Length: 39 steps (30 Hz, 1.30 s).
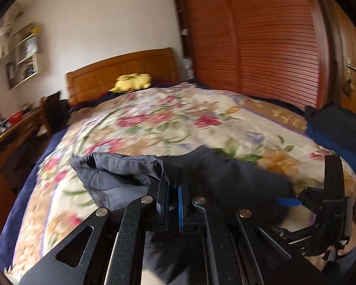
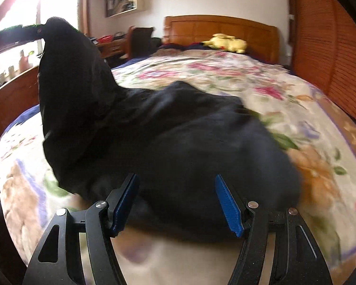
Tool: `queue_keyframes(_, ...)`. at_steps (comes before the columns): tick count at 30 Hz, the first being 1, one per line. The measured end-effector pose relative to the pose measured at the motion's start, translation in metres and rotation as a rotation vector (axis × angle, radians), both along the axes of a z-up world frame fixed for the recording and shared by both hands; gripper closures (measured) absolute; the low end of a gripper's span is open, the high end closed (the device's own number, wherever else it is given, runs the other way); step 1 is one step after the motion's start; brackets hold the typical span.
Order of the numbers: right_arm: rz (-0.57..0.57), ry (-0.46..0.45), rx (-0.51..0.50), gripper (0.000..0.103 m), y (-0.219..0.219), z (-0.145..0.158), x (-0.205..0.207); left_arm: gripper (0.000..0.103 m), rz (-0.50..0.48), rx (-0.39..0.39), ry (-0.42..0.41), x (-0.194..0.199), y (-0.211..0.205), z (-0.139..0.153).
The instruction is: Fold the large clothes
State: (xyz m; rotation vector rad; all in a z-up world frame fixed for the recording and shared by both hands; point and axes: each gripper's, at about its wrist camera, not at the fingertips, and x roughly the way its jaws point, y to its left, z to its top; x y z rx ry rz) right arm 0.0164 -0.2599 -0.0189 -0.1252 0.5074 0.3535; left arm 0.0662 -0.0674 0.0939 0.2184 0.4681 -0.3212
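We are working over a bed covered by a floral quilt, both views smeared by motion blur. The left gripper is closing its blue-padded fingers down to a thin slit on a fold of the dark garment; the cloth is bunching just ahead of the tips and hanging below them. In the left wrist view the garment's grey lining is showing to the left of the tips, with the black outer side draping off to the right toward the right gripper. That one is appearing at the right edge, one blue pad visible, and a bit of the person's hand is showing behind it.

From the right wrist view, the right gripper is standing wide, its two blue pads well apart. The garment's dark bulk is lying between and ahead of them on the quilt; we cannot tell whether the pads are touching it. A length of the cloth is rising steeply to the upper left, where it is pinched at its peak against the bright window.

Farther back: a wooden headboard, a yellow plush toy lying against it, a slatted wardrobe, and a second dark bundle near the bed's right edge
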Motion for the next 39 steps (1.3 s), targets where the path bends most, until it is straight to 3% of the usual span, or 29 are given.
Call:
queue_keyframes(10,-0.127,-0.027,0.043,0.034,-0.065,-0.001,-0.025,0.098,-0.250,0.031,0.059,-0.005,-0.118,-0.005)
queue_keyframes(15,-0.164,-0.026,0.066,0.035,-0.074,-0.003,-0.027,0.097,-0.296,0.040,0.150,-0.007,-0.128,-0.030)
queue_keyframes(18,-0.172,-0.023,0.072,0.034,-0.068,-0.002,-0.028,0.091,-0.290,0.055,0.172,-0.009,-0.122,-0.038)
queue_keyframes(22,-0.170,-0.036,0.065,0.035,-0.060,0.000,-0.027,0.061,-0.287,-0.014,0.158,-0.015,-0.101,-0.031)
queue_keyframes(25,-0.168,-0.046,0.063,0.035,-0.055,0.002,-0.027,0.057,-0.257,-0.054,0.135,-0.017,-0.082,-0.028)
queue_keyframes(29,-0.170,-0.061,0.049,0.034,-0.061,0.003,-0.016,0.022,-0.180,-0.103,0.083,-0.021,-0.042,-0.030)
queue_keyframes(33,-0.193,-0.089,0.022,0.034,-0.060,0.013,-0.019,0.022,-0.114,-0.146,0.092,-0.018,-0.003,-0.042)
queue_keyframes(39,-0.209,-0.124,0.005,0.034,-0.059,0.043,-0.016,0.022,-0.012,-0.148,0.103,-0.005,0.042,-0.071)
